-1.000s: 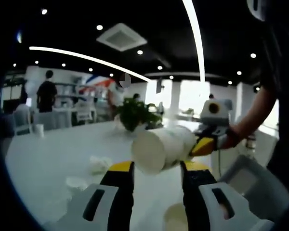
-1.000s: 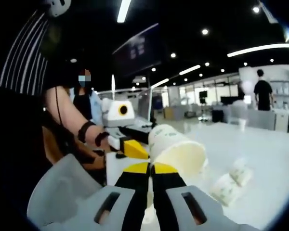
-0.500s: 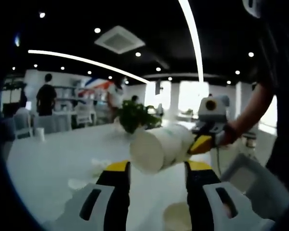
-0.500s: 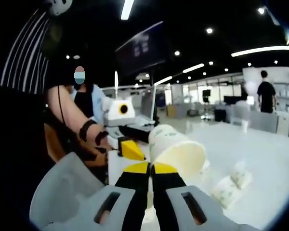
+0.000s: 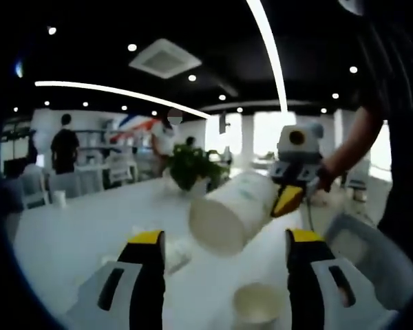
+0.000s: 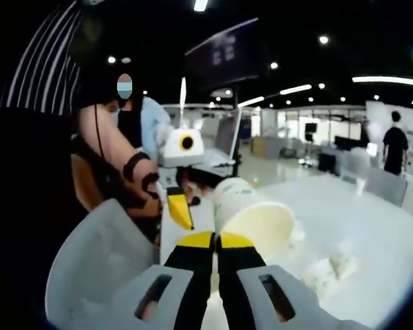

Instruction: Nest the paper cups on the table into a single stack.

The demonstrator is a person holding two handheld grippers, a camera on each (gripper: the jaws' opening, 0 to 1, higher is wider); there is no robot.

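Note:
A white paper cup (image 6: 251,216) lies sideways in the air, its cream inside facing the right gripper view. My right gripper (image 6: 217,240) is shut on its rim. In the left gripper view the same cup (image 5: 234,212) points its base toward me, with the right gripper (image 5: 289,198) gripping its far end. My left gripper (image 5: 225,237) is wide open just below and before that cup, touching nothing. The left gripper (image 6: 181,210) also shows left of the cup in the right gripper view. Another cup (image 5: 257,304) stands upright on the white table (image 5: 89,220), and lying cups (image 6: 334,265) rest further off.
A grey chair (image 5: 361,251) stands at the table's near edge, seen also as the chair (image 6: 100,254). A potted plant (image 5: 193,165) sits on the far side. A seated person (image 6: 127,134) is behind the left gripper. Other people stand far back.
My left gripper's jaws have spread much wider and drawn back from the cup. The right gripper keeps its hold and the cup has tilted slightly.

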